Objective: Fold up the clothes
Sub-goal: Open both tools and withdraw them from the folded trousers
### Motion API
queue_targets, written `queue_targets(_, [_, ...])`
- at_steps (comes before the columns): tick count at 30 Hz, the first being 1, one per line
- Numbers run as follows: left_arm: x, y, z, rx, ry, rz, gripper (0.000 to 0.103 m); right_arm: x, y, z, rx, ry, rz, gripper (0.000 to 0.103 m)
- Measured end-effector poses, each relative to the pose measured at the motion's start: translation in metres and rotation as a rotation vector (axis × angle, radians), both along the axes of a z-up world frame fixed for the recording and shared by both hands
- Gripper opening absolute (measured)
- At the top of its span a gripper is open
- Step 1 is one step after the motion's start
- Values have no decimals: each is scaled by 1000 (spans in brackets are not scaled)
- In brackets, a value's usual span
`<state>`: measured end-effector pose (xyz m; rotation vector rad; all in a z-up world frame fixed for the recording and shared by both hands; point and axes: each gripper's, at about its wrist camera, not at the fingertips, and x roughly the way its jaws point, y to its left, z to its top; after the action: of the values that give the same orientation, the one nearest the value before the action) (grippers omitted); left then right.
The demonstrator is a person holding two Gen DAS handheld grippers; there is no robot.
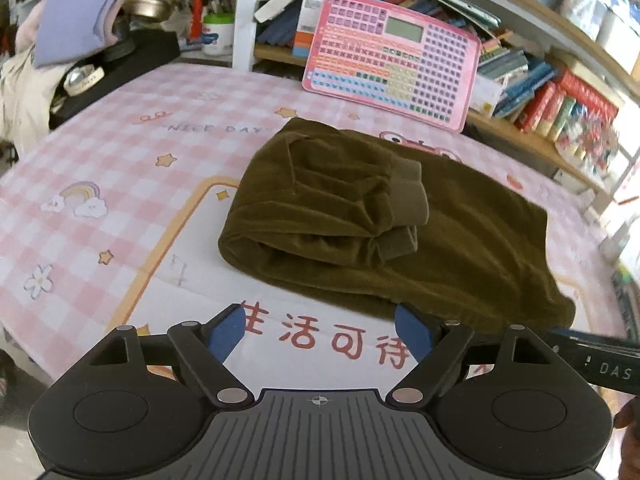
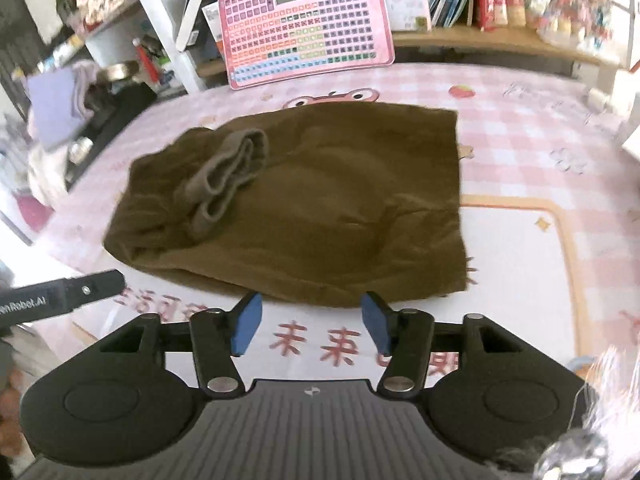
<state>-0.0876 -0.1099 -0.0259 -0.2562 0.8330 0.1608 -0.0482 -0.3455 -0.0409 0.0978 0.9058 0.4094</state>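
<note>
An olive-brown garment (image 1: 380,224) lies folded on the pink checked tablecloth (image 1: 120,168), its two ribbed cuffs (image 1: 408,200) laid on top. In the right wrist view the same garment (image 2: 320,208) fills the middle, cuffs (image 2: 228,176) toward its left. My left gripper (image 1: 320,330) hovers just short of the garment's near edge, blue pads wide apart and nothing between them. My right gripper (image 2: 310,326) stands at the near hem, jaws apart and empty. Each gripper's black body shows at the side of the other's view.
A pink keyboard toy (image 1: 392,56) leans against the bookshelf (image 1: 540,92) behind the table. At the far left sit a black case (image 1: 120,64), a lilac folded cloth (image 1: 72,12) and a metal bowl (image 1: 146,8). Bare tablecloth (image 2: 540,260) lies right of the garment.
</note>
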Motion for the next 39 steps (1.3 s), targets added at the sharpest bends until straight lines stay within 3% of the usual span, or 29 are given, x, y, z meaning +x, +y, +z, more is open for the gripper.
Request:
queue_targets(12, [4,8,3,37,-5,-138,85,-22,17,9,-73,-24,-131,72])
queue_targets(17, [-1,17,1,64,6,-174,85,-36,30,11,-143,-37,-203,74])
queue_targets(25, [-5,37,-5,27,12,-202,85,-57,51,14,-190,-38,-243,74])
queue_targets(39, [9,30,-6,40,23,-173,85,-47,44,11,-176,-32,-255,76])
